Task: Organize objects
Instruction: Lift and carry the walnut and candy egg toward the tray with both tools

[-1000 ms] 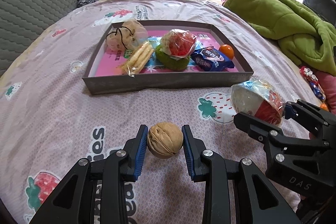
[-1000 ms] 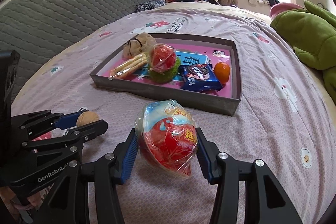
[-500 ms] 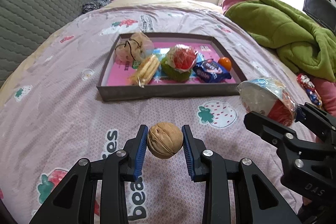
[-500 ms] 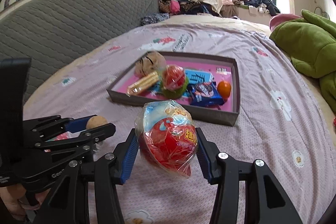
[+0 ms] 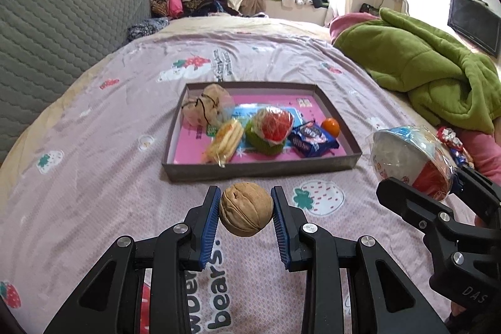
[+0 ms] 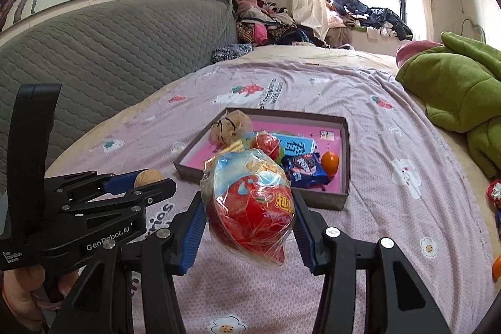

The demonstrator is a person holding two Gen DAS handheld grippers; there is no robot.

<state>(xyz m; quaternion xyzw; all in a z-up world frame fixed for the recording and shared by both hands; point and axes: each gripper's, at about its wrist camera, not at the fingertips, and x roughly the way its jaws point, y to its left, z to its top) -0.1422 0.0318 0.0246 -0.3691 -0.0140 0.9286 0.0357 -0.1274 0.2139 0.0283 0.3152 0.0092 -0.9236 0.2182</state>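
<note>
Left wrist view: the left gripper (image 5: 245, 210) is closed on one round brown walnut (image 5: 245, 208), its blue pads pressed to the shell on either side, and it hovers above the pink strawberry-print bedsheet (image 5: 94, 177) at lower centre of the frame. The shallow grey cardboard tray with a pink floor (image 5: 260, 169) lies straight ahead, just above the walnut in the picture, its long axis running left to right and its near wall facing the tongs. In the tray I count six things: one beige knotted bag (image 5: 205, 108), one clear pack of yellow biscuits (image 5: 227, 141), one red ball in plastic wrap (image 5: 274, 124) sitting on one green scrubby pad (image 5: 261, 143), one dark blue cookie packet (image 5: 311, 138) and one small orange fruit (image 5: 331, 127). At the right edge the right gripper (image 5: 438, 177) carries one plastic-wrapped red-and-white toy egg (image 5: 410, 158).

Right wrist view: the right gripper (image 6: 249, 215) clamps that wrapped egg (image 6: 249, 202) at lower centre. The tray (image 6: 343, 193) sits beyond it, towards centre right, its near right corner the closest part. The left gripper (image 6: 150, 182) shows at the left, the walnut (image 6: 147, 177) between its tips. Both loads sit short of the tray's near wall; the left one looks better centred on it, so its drop probably calls for a plain forward reach over that wall.
</note>
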